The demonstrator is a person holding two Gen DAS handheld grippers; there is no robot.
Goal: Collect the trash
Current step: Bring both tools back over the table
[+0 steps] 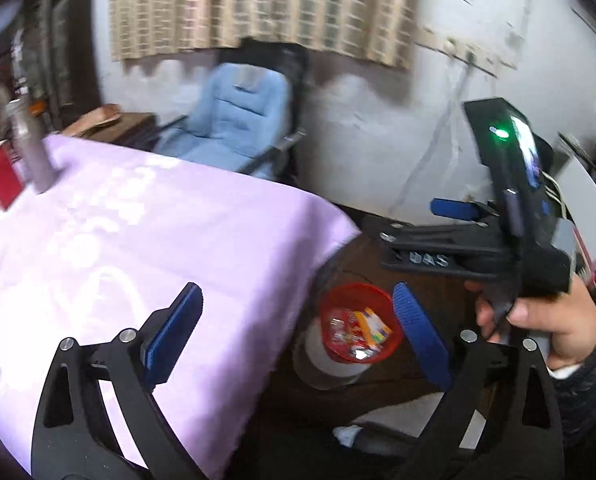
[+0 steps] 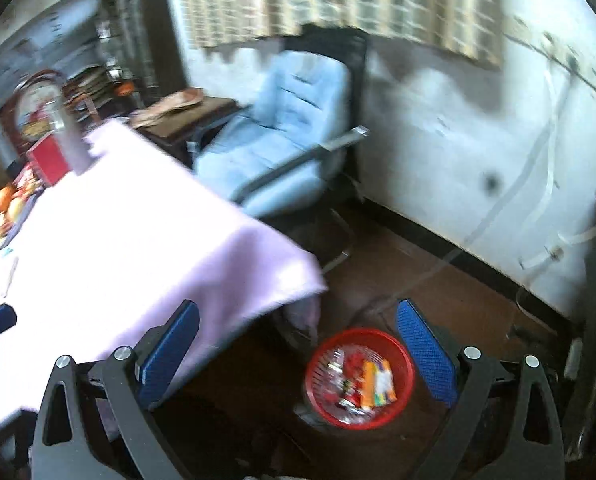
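Domestic living or dining room. Indicators: table with pink tablecloth [image 2: 137, 240] at 9 o'clock; padded light-blue armchair [image 2: 281, 140] at 12 o'clock; checked curtain [image 2: 338, 4] above it; fruit [image 2: 7, 200] and household clutter at 10 o'clock; dark floor [image 2: 438, 292].

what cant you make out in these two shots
- Wrappers in the red basket: motion blur in both views, labels unreadable.
- Flat item at the table edge, left wrist view: cut off by the frame.
- Fruit pile, right wrist view: blurred, partly cut off.
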